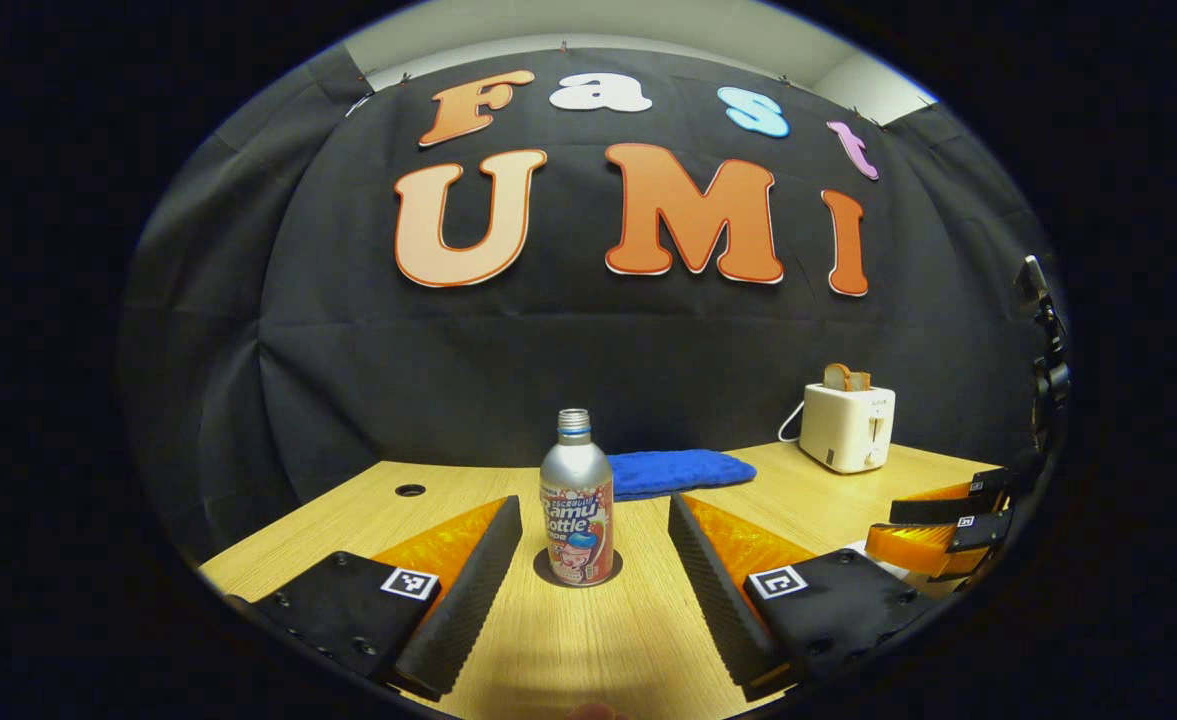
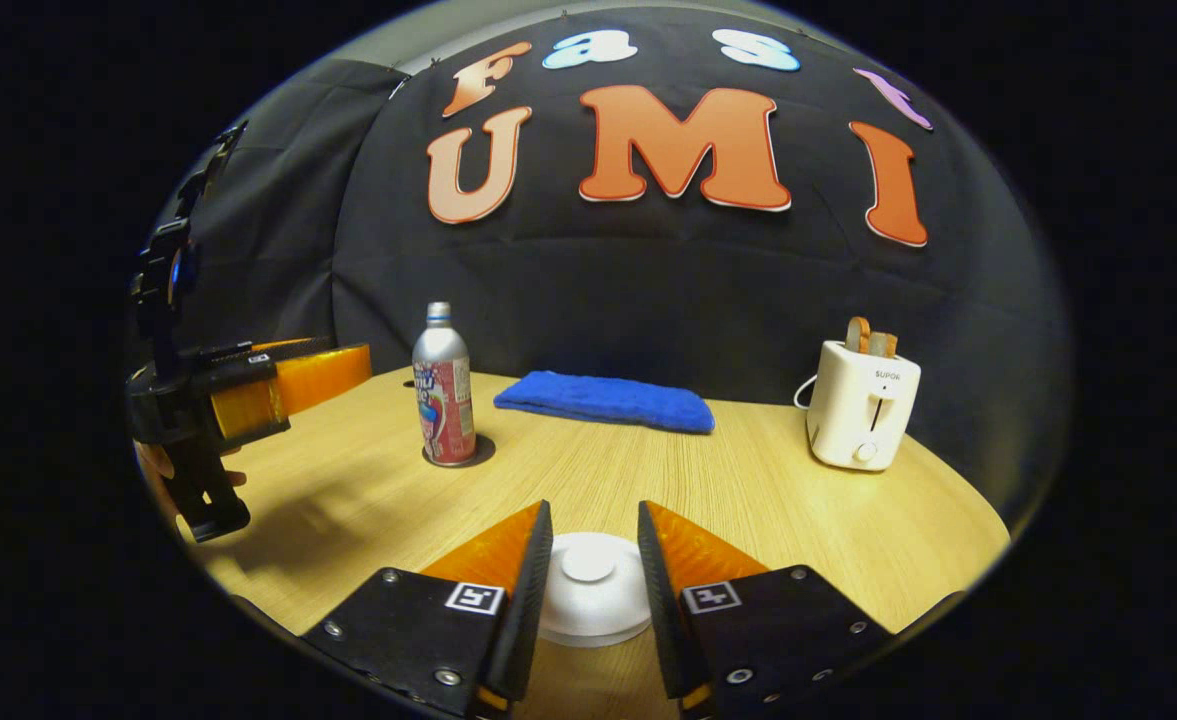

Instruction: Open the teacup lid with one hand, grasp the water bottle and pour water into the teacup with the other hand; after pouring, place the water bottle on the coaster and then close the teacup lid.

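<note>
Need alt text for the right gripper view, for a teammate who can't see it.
The right hand-held gripper straddles the white teacup lid, jaws apart. Beyond, the water bottle stands on its coaster; behind it lie a blue towel and a toaster.

A: How is the left gripper (image 1: pixel 595 560) set?
B: Level and low, fingers spread wide, nothing between them touched.

A: And the right gripper (image 2: pixel 593 570)?
B: Also low, fingers parted but narrower. A hand (image 2: pixel 163 465) grips the left one's handle.
</note>
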